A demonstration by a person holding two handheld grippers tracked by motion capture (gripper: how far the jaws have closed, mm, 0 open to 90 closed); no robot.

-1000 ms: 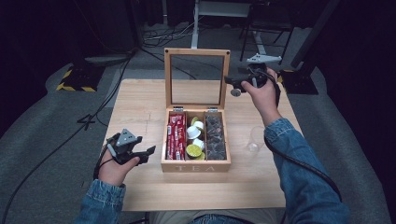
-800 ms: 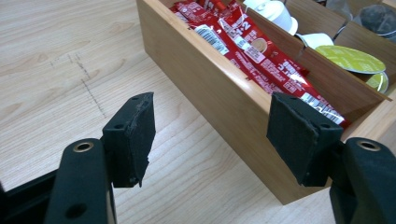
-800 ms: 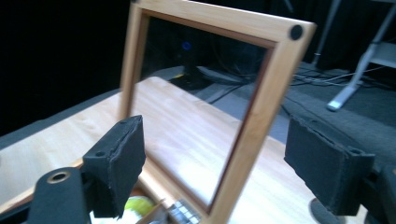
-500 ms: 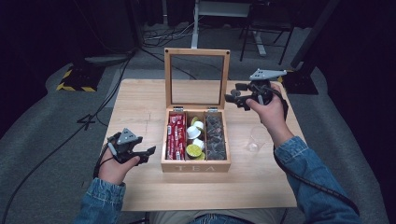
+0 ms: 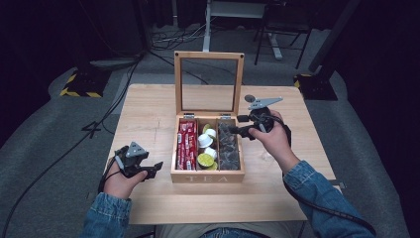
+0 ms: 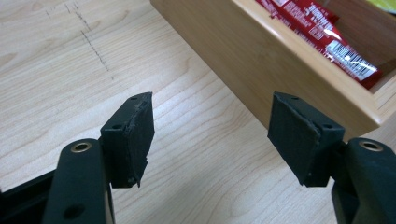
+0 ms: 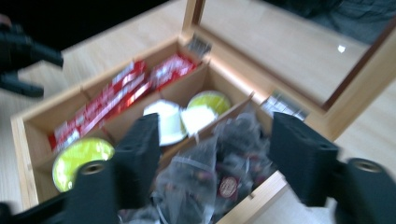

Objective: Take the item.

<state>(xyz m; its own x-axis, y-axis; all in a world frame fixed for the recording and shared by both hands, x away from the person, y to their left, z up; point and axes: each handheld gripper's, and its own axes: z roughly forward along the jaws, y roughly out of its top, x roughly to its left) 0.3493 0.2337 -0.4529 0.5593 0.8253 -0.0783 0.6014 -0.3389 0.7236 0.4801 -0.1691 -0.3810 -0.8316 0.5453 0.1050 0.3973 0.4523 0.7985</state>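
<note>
High view first: the wooden tea box [image 5: 208,176] sits mid-bench [image 5: 148,109] with its glass lid [image 5: 208,82] standing upright at the back. Three compartments run front to back: red packets [image 5: 186,145] on the left, round capsules [image 5: 206,148] in the middle, and dark tea bags [image 5: 229,147] on the right, which from up here are just a murky mass. The right gripper [image 5: 239,124] hangs over the back right corner of the box, above the tea bags; its jaws have just been closing, and they stand part open with nothing pinched between them. The right gripper view is blurred (the hand is on the move), so the mesh tea bags [image 7: 205,172] and their tags are hard to read, and whether the pads touch any bag I cannot tell. The left gripper [image 5: 150,171] rests low on the bench just beside the box's left wall, its jaws half apart and empty; its own view cuts the box [image 6: 280,60] off at a corner
</note>
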